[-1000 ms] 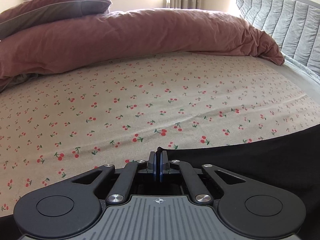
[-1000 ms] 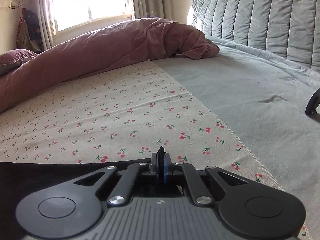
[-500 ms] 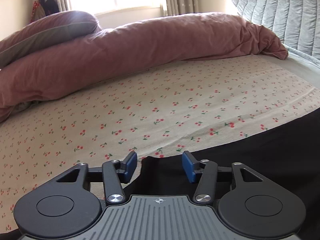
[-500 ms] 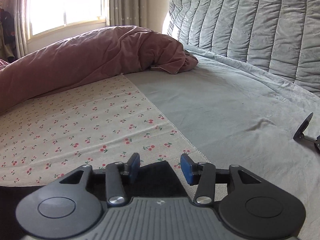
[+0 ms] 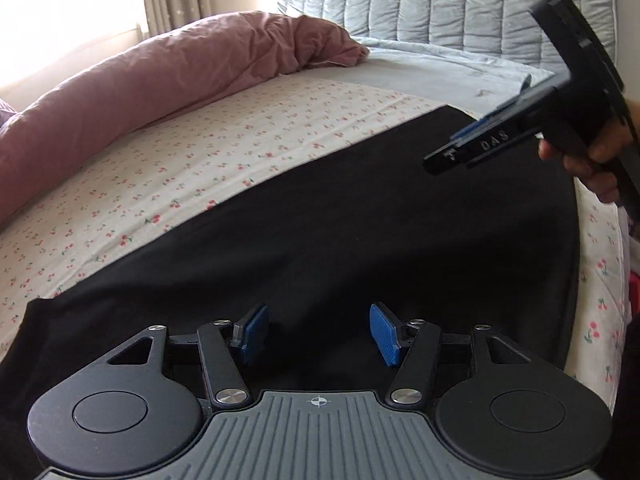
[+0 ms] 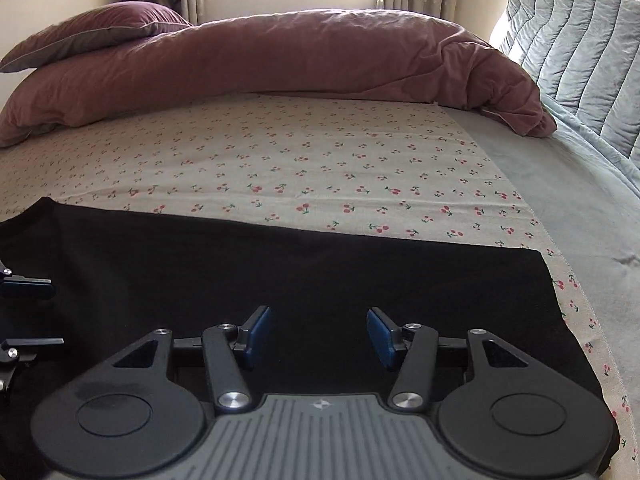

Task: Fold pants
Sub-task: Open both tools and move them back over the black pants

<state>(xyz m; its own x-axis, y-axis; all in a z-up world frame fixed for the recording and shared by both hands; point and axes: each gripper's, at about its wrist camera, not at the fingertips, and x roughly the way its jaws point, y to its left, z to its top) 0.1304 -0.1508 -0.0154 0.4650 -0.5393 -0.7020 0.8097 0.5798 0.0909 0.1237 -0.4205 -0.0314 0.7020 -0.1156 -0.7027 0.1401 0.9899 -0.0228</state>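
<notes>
The black pants lie flat on the cherry-print sheet, their far edge straight. My left gripper hovers open over the cloth, nothing between its blue pads. In the left wrist view my right gripper hangs over the pants' far right end, held by a hand. In the right wrist view the right gripper is above the pants, its jaws opening and empty. The left gripper shows at the left edge there, open.
A pink duvet is rolled along the far side of the bed, a pillow at its left end. A grey quilted headboard and a grey blanket lie to the right. The sheet stretches beyond the pants.
Both grippers were shut on the pants' far edge, then opened and let it go. Both have since drawn back over the cloth, and the left view has swung right.
</notes>
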